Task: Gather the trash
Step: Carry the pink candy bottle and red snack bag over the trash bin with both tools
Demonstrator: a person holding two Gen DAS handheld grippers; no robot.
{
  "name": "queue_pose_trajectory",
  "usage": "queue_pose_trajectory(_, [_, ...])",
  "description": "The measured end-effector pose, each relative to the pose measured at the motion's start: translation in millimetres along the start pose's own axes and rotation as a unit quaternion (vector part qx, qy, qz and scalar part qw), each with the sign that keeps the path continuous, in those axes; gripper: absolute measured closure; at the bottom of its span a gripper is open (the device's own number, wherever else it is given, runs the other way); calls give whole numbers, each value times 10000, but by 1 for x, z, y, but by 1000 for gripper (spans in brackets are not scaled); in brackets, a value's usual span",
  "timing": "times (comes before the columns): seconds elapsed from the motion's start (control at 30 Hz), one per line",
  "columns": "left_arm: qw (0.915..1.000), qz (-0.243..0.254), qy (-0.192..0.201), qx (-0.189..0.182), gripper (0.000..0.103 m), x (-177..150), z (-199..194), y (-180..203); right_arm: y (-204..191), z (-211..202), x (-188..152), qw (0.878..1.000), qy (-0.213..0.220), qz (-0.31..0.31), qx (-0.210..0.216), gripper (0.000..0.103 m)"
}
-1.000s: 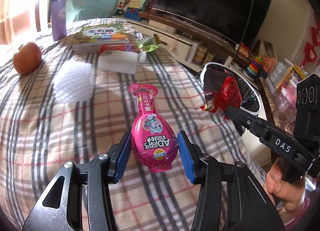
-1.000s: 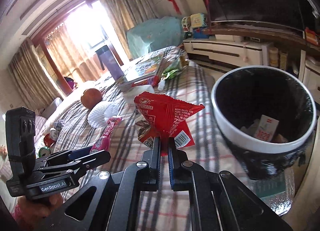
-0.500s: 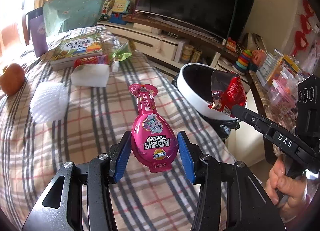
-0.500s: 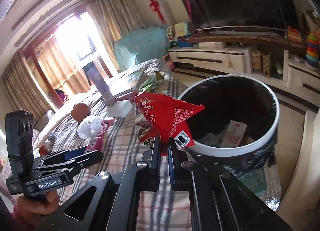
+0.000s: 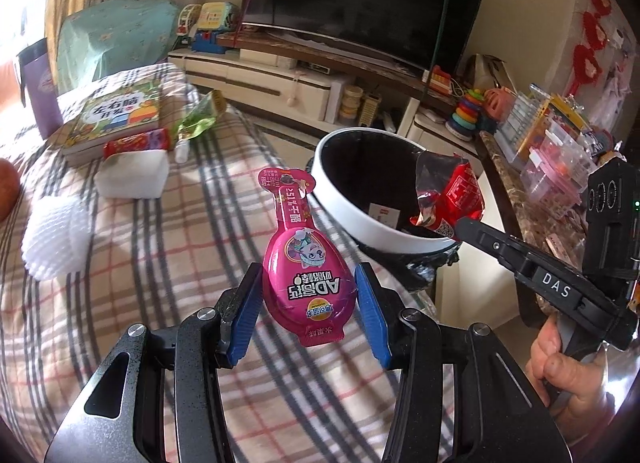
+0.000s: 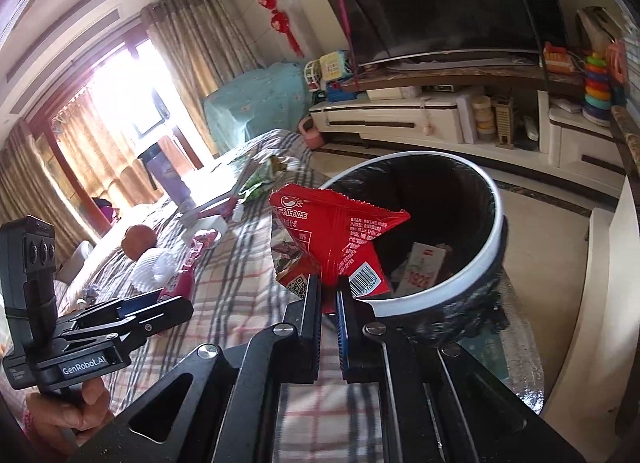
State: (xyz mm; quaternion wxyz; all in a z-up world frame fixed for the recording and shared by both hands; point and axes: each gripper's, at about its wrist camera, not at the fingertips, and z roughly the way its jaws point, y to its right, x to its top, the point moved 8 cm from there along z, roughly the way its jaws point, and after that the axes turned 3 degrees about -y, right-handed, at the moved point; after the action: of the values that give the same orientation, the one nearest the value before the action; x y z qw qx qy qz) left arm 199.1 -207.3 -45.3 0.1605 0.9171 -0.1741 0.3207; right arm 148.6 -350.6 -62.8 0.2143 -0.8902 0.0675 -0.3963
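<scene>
My left gripper (image 5: pixel 308 303) is shut on a pink egg-shaped candy package (image 5: pixel 306 271) and holds it above the plaid bed near the bin. My right gripper (image 6: pixel 329 295) is shut on a red snack bag (image 6: pixel 332 239) and holds it over the near rim of the white-rimmed black trash bin (image 6: pixel 494 223). In the left wrist view the bin (image 5: pixel 360 215) stands beside the bed, with the red bag (image 5: pixel 452 195) at its right rim. Paper trash lies inside the bin.
On the bed lie a white foam net (image 5: pixel 54 235), a white box (image 5: pixel 134 175), a red wrapper (image 5: pixel 136 141), a green wrapper (image 5: pixel 200 119), a book (image 5: pixel 116 115) and an apple (image 6: pixel 138 241). A TV cabinet (image 6: pixel 400 119) stands behind the bin.
Both grippers have moved toward the bin with their items. The red bag has gone from over the bed to over the bin's rim.
</scene>
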Motion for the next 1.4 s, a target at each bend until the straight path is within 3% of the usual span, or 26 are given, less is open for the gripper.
queue_pose_trajectory(0.77, [9989,443,25,-175,57,36,26,48,32,-4,21,9996,108,89,-259,97])
queue_pose_trajectory(1.4, [9983,552,-45,-172,57,51,47,61,42,2,32,9993,79,43,-365,97])
